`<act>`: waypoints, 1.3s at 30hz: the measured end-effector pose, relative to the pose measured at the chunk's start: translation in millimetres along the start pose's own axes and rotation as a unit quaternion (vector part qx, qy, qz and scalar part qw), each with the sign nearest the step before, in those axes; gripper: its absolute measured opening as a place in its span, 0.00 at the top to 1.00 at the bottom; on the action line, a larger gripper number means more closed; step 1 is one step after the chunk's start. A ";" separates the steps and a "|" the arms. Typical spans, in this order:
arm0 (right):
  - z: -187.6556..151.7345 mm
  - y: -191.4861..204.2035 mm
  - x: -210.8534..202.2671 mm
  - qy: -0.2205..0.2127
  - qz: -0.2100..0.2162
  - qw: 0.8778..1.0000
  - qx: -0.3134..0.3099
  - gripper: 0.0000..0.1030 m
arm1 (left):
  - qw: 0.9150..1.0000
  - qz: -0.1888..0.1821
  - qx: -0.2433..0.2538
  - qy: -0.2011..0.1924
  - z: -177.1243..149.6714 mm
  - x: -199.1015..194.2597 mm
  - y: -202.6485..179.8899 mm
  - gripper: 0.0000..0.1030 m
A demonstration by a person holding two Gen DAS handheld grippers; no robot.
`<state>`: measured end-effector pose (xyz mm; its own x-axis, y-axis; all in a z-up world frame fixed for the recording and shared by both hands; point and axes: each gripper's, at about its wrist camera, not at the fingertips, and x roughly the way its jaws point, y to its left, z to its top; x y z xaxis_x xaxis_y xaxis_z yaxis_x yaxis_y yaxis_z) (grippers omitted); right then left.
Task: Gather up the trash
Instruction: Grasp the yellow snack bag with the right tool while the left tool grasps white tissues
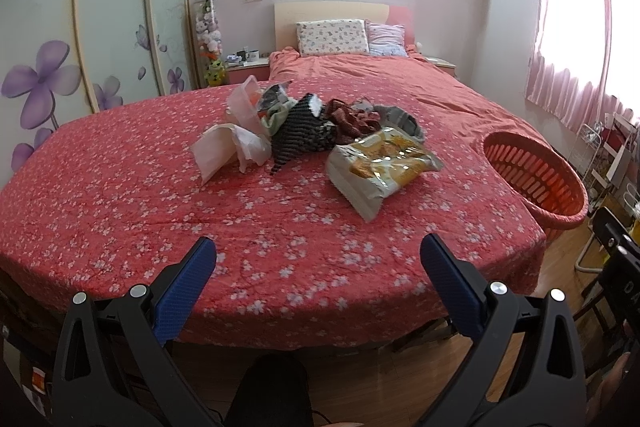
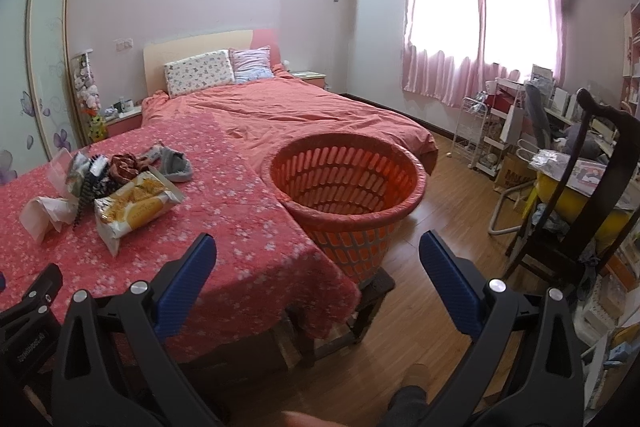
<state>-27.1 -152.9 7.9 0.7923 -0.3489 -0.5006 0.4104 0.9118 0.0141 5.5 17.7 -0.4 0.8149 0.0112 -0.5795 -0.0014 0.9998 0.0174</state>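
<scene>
Nearest the lens in the left wrist view, the left gripper (image 1: 318, 255) w/ black arms and blue ribbed pads is spread wide, nothing between the pads; it hangs over the near edge of the red blanket w/ small white blossoms (image 1: 120, 195) that covers the bed's foot. The right gripper (image 2: 318, 255), same build, is likewise wide apart and empty, poised over the blanket's corner, wood-plank floor (image 2: 432, 307) showing below. Just beyond the right gripper stands a round orange slotted plastic laundry basket (image 2: 348, 223), upright on a dark stool at the bed's corner, rim touching the blanket edge. A dark wooden chair (image 2: 592, 187) and cluttered shelves sit to the right, well apart. Trash pile lies mid-bed, ahead of the left gripper and ahead-left of the right one, no obstacle between: closest is a yellow-and-white crinkled snack bag (image 1: 380, 167), then crumpled white paper/plastic wrappers (image 1: 228, 147) to its left, w/ a black-and-white striped cloth (image 1: 300, 135) between them, a dark red bundle behind, and a grey slipper (image 2: 176, 165) beside it. Farther back: salmon duvet (image 1: 360, 75), two pillows, pale headboard, floral wardrobe doors (image 1: 80, 27) at left, pink curtains (image 2: 480, 7) at right.
</scene>
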 end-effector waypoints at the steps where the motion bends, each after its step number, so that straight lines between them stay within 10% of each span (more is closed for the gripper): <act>1: 1.1 5.0 2.3 0.003 0.013 1.000 -0.002 0.04 | 1.000 0.002 -0.004 0.000 1.2 3.2 2.6 0.02; 14: 11.9 128.3 60.8 0.047 0.164 0.985 -0.039 0.10 | 0.996 0.053 -0.072 -0.015 21.9 29.0 95.9 0.02; 25: 5.8 182.0 131.5 0.134 0.157 0.978 -0.031 0.11 | 0.995 0.047 -0.091 -0.009 32.4 55.2 129.6 0.04; 34: 0.0 183.8 149.3 0.176 0.192 0.965 -0.023 0.82 | 0.996 0.018 -0.082 0.009 41.8 79.3 134.6 0.17; 39: 3.4 177.4 142.5 0.168 0.203 0.964 -0.022 0.93 | 0.997 0.005 -0.075 0.023 43.9 87.3 134.6 0.26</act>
<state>160.2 -41.7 -58.0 0.6896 0.1225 -0.7137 0.0714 0.9693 0.2354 101.9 152.6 -12.8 0.7870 0.0178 -0.6167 -0.0990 0.9903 -0.0977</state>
